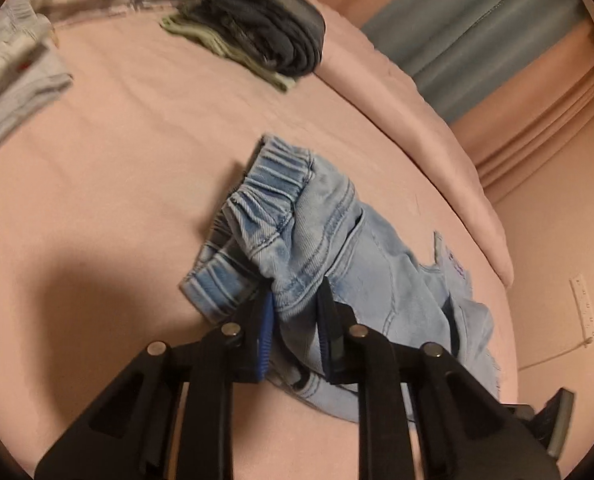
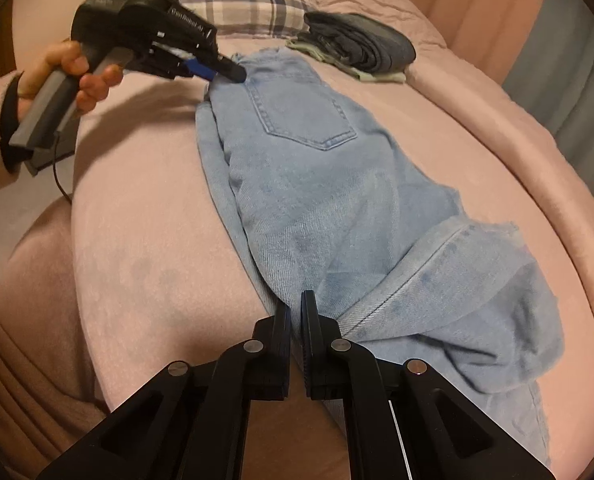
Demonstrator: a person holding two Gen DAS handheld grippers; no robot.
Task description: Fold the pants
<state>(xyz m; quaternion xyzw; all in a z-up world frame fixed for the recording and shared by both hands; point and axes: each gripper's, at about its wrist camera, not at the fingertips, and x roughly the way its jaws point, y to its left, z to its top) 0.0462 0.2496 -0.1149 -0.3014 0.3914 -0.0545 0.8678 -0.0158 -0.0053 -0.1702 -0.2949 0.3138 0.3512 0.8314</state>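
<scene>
On a pink bed (image 2: 145, 240), light jeans (image 2: 317, 200) lie stretched; left gripper (image 1: 295, 312) clamps the waistband, right gripper (image 2: 296, 320) pinches the leg. Thick denim may slip free.

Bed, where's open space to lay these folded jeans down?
Bare pink bedspread lies between the light blue jeans and the left hand. It is crowded toward the headboard: folded dark pants and a plaid pillow.
</scene>
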